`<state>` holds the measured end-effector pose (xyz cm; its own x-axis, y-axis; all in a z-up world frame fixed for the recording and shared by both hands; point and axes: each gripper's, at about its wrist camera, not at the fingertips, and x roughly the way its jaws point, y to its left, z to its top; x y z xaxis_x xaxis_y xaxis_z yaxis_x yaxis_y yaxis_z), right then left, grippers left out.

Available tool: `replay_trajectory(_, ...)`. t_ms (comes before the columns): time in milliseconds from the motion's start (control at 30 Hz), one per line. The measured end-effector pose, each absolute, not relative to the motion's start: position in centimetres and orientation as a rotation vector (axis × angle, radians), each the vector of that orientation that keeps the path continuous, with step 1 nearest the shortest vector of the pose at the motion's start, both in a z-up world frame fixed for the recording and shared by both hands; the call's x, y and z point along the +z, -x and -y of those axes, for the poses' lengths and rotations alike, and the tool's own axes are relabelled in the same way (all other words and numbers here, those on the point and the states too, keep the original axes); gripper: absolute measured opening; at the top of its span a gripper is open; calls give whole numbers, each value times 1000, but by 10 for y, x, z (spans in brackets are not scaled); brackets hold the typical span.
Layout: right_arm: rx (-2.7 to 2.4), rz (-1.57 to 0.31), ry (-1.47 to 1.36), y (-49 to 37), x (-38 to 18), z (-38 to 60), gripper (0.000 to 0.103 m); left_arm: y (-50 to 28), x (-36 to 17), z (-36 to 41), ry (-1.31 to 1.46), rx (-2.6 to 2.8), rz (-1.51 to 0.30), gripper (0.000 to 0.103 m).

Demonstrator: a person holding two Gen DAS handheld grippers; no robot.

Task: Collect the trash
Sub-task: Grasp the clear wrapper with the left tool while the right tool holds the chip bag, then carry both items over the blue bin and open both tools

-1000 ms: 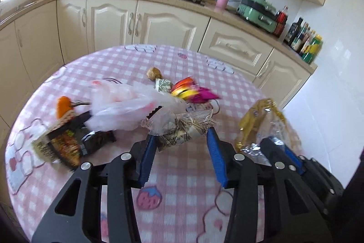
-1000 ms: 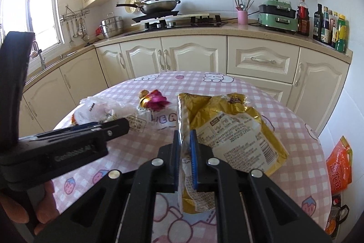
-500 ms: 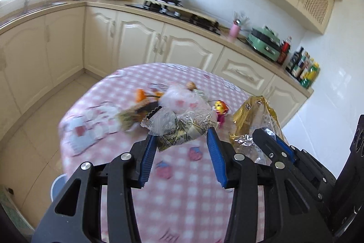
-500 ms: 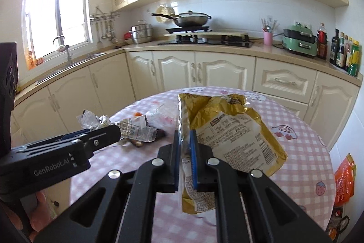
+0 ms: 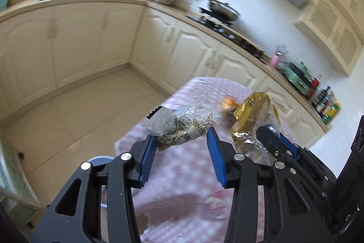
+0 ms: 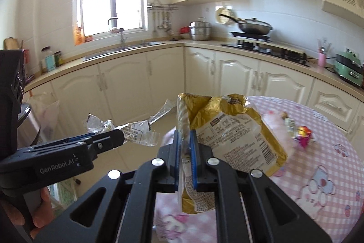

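Already two pieces were up: the left gripper [image 5: 182, 147] gripped the clear wrapper [image 5: 179, 129] mid-frame, and the right gripper [image 6: 185, 152] clamped the gold bag [image 6: 232, 129] centrally — small wrappers [image 6: 300, 131] lay uncollected on the table [image 6: 329, 174], at the right.

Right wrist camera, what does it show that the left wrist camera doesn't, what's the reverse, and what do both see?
Only the right wrist view shows the person's hand holding the left gripper by its handle. Only the left wrist view shows the cluster of dark bottles at the counter's far end. Both show the gold foil snack bag pinched in the right gripper, the crumpled clear plastic wrapper between the left gripper's fingers, and the round table with the pink checked cloth.
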<state>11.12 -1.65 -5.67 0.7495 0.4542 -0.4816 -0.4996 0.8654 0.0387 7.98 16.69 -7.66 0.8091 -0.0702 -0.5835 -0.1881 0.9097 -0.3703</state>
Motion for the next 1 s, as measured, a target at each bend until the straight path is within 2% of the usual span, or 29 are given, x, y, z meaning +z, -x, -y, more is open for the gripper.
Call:
replay_trajectory(500,885,-645,241,-105,-134,-153,8,-54,-167,-301,562,394,-778,42)
replay_trajectory(700,941,-801,259,-127,-195,-201,8,-68,-212,-325,611,437,-863,42)
replay_trajectory(1000,907,-891,287,-153,-241,-232,13,-96,-253,-343,631,436,-947,43)
